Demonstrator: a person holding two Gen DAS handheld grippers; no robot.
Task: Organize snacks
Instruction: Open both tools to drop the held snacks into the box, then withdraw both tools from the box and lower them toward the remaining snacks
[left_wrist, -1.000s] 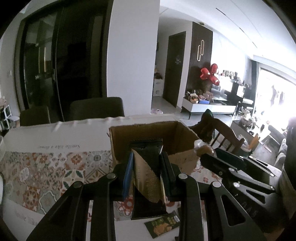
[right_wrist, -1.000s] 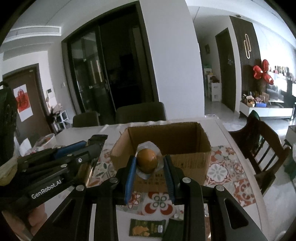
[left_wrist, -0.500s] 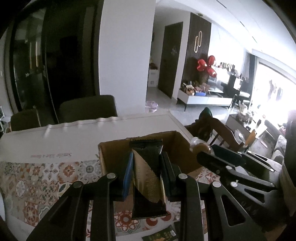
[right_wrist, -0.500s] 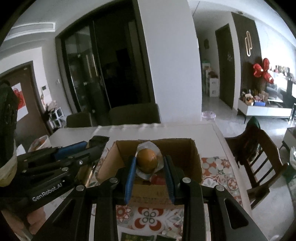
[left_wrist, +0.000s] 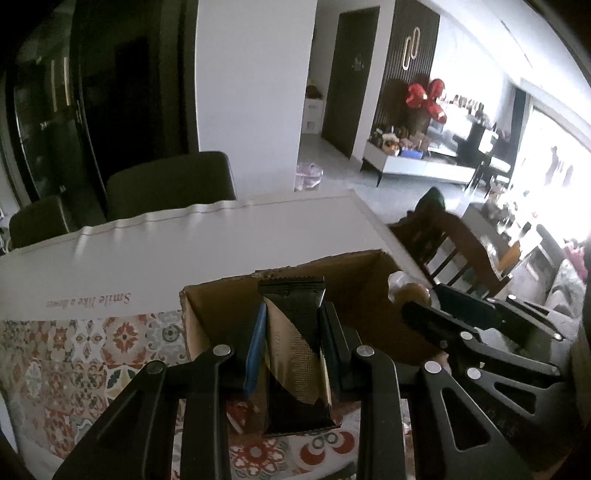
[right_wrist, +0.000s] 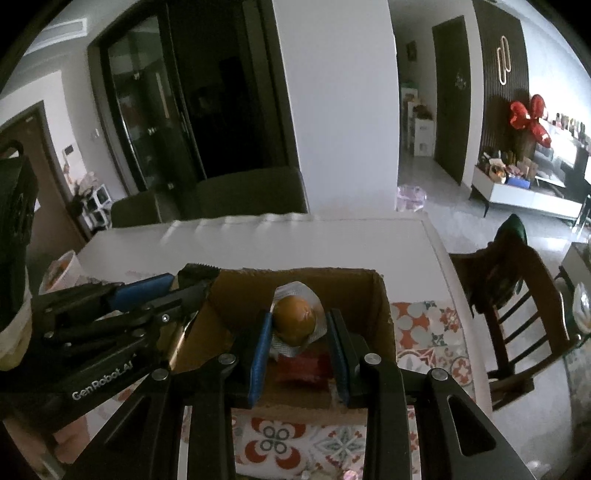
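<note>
Here two grippers hang side by side over one open cardboard box (right_wrist: 373, 306) on a table (left_wrist: 221, 243) with a patterned cloth (left_wrist: 74, 354); the left gripper (left_wrist: 291, 332) has its two fingers nearly closed on one dark snack packet (left_wrist: 295, 347) with a gold stripe, which stands upright between the pads, its top edge over the box; the right gripper (right_wrist: 299, 332) has its fingers equally narrow, pressing on one round orange-brown snack (right_wrist: 294, 320) in a clear wrapper, held above the inside of the box; under it, on the box floor, lies one red packet (right_wrist: 303, 369); three chairs are visible around the table, two dark ones (left_wrist: 170, 184) at the far side and one wooden chair (right_wrist: 517, 295) at the right.
</note>
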